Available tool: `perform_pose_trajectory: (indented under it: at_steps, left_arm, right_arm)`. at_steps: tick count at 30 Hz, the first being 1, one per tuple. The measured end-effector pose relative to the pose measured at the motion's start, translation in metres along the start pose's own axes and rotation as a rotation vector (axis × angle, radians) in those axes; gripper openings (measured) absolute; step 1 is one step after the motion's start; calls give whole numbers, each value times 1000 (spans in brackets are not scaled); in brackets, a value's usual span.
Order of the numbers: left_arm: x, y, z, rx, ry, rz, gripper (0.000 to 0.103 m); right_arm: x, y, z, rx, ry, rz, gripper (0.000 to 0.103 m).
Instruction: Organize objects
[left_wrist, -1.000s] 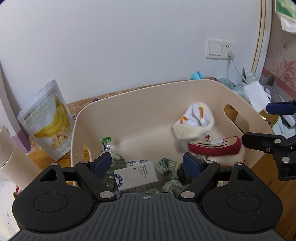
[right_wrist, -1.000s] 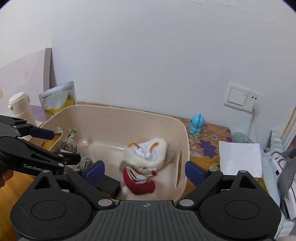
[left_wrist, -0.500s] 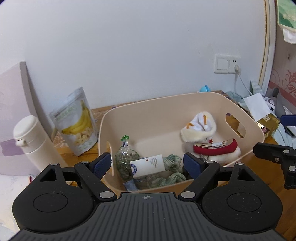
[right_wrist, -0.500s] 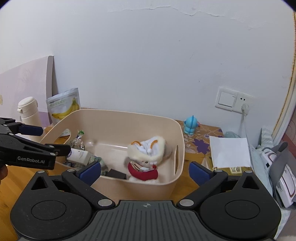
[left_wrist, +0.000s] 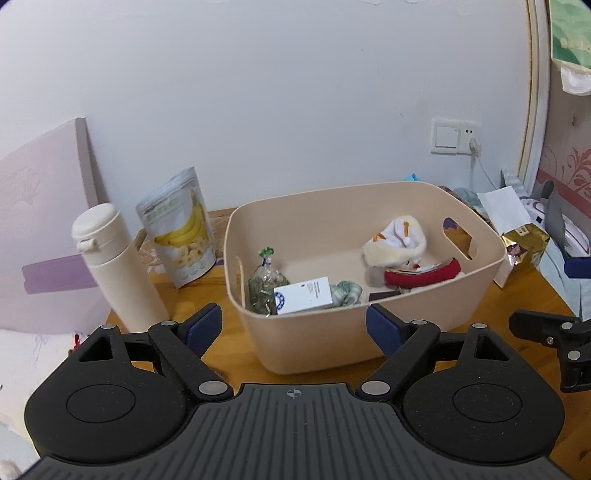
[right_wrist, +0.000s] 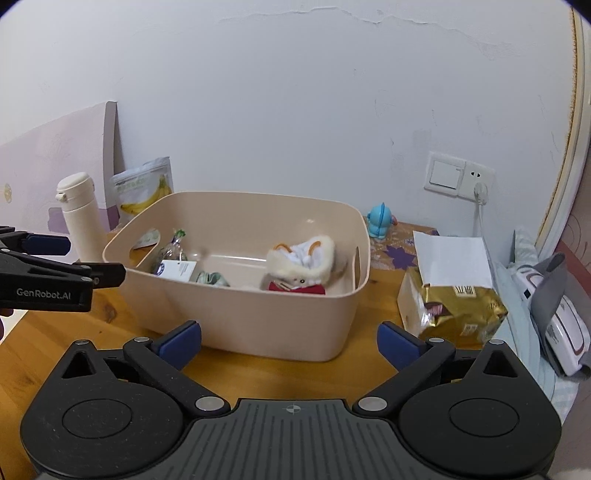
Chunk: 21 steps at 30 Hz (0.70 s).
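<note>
Inside beige plastic storage bin (left_wrist: 369, 332) on wooden table (right_wrist: 55, 332): white fluffy plush toy with red base (left_wrist: 402, 254), white rectangular box (left_wrist: 304, 295), clear bag of dried greens (left_wrist: 262, 291), green checked cloth (left_wrist: 345, 291). Left of bin: cream cylindrical flask (left_wrist: 118, 269), banana-chip pouch (left_wrist: 181, 232). Left gripper (left_wrist: 293, 328) and right gripper (right_wrist: 290, 341) before bin, both spread wide, empty.

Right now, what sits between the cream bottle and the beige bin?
The banana chips pouch stands between the cream bottle and beige bin, clearest in the left wrist view.
</note>
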<state>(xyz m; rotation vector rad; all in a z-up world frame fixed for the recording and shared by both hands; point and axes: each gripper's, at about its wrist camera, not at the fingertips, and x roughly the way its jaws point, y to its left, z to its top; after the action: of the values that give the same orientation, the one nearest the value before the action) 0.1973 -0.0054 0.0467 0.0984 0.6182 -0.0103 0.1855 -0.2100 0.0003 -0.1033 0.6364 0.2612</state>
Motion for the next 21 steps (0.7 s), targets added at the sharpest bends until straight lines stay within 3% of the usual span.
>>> perform_pose_trajectory:
  at_steps: [21]
  left_arm:
    - [-78, -4, -47, -20, -23, 3, 90]
  right_arm:
    - [-64, 15, -36, 31, -35, -9, 103]
